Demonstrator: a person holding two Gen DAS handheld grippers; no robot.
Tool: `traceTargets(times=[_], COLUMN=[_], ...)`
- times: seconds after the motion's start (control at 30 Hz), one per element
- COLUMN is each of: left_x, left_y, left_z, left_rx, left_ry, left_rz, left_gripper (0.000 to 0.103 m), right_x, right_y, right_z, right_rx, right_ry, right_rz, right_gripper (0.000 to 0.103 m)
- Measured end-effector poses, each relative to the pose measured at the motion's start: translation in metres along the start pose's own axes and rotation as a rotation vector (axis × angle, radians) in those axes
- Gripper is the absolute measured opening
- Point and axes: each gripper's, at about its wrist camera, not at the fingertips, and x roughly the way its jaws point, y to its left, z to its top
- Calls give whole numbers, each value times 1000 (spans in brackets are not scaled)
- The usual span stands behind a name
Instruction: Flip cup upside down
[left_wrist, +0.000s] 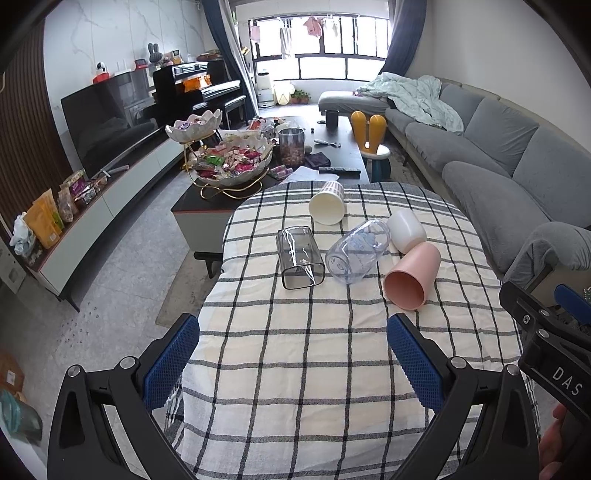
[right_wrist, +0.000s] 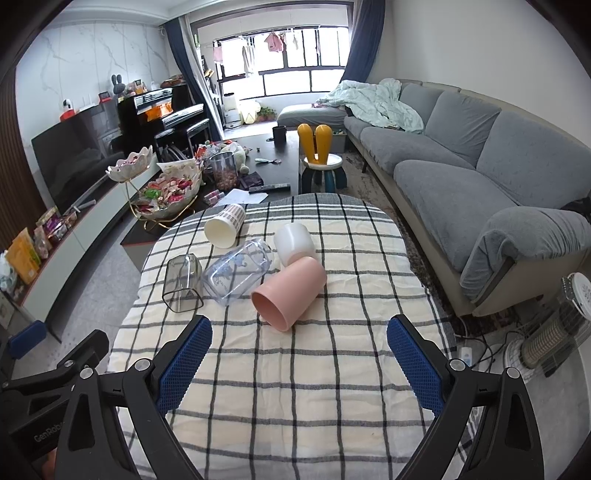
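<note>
Right tongs (right_wrist: 299, 365), left tongs (left_wrist: 293, 363): both spread wide, empty. Pink cup (right_wrist: 290, 291) lay sideways on the checked counter (right_wrist: 295, 387), apparently touching the white cup (right_wrist: 295, 245). Advised: clamp mid-wall, lift, rotate rim downward.

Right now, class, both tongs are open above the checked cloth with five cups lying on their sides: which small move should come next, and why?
Probably ease the right tongs forward toward the pink plastic cup. It lies on its side nearest them, its open mouth facing the camera, touching the clear printed cup. The tongs are open and hold nothing, so a grasp must come before any flip.
</note>
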Motion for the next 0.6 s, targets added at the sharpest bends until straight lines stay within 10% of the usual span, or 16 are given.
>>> traceTargets(times=[0.6], left_x=[0], left_y=[1], left_z=[0], left_rx=[1], left_ry=[-1], left_rz=[0], left_gripper=[103], right_x=[0], right_y=[0], right_z=[0], right_rx=[1], right_ry=[1], right_rz=[1], right_gripper=[97])
